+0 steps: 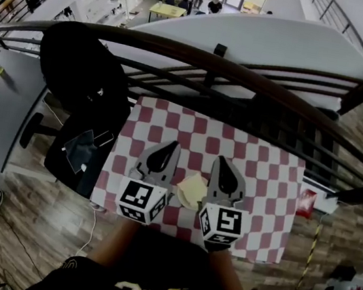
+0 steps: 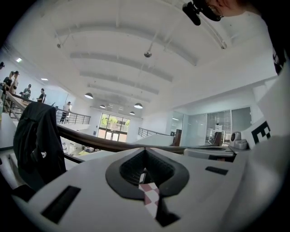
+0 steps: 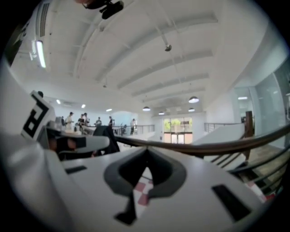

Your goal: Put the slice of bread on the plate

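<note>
In the head view both grippers are held side by side, high above a table with a red and white checked cloth [image 1: 264, 189]. My left gripper [image 1: 171, 146] has its jaws together with nothing between them. My right gripper [image 1: 221, 160] is shut and empty too. Between the two bodies a pale yellow flat piece [image 1: 191, 189] shows on the cloth below; it looks like the bread slice, and I cannot tell whether a plate lies under it. In the left gripper view the left gripper [image 2: 145, 149] points level over the railing. The right gripper [image 3: 146, 149] in its own view does the same.
A dark curved railing [image 1: 216, 61] runs beyond the table's far edge. A black jacket [image 1: 83, 76] hangs over a chair [image 1: 80, 151] left of the table. A red packet [image 1: 306, 203] lies off the table's right edge. Wooden floor surrounds the table.
</note>
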Action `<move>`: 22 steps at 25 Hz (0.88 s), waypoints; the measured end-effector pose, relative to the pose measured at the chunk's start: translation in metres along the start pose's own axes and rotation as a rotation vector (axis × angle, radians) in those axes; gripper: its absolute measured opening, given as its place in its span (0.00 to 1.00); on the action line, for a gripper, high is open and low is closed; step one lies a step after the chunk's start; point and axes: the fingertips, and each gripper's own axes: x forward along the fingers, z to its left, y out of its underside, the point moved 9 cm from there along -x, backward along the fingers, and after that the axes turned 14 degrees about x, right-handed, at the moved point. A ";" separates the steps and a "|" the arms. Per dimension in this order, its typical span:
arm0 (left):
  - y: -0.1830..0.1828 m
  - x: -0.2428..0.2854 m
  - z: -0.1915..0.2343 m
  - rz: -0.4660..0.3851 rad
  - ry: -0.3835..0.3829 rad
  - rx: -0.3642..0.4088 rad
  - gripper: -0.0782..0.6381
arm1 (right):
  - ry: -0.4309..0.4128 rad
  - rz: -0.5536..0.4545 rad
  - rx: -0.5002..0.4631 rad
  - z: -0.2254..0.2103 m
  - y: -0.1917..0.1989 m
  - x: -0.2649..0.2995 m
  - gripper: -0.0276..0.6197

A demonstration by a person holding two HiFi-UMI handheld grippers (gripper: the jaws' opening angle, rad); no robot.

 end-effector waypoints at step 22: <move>-0.008 -0.004 -0.029 -0.024 0.025 0.059 0.13 | 0.016 0.008 -0.027 -0.005 -0.004 -0.013 0.07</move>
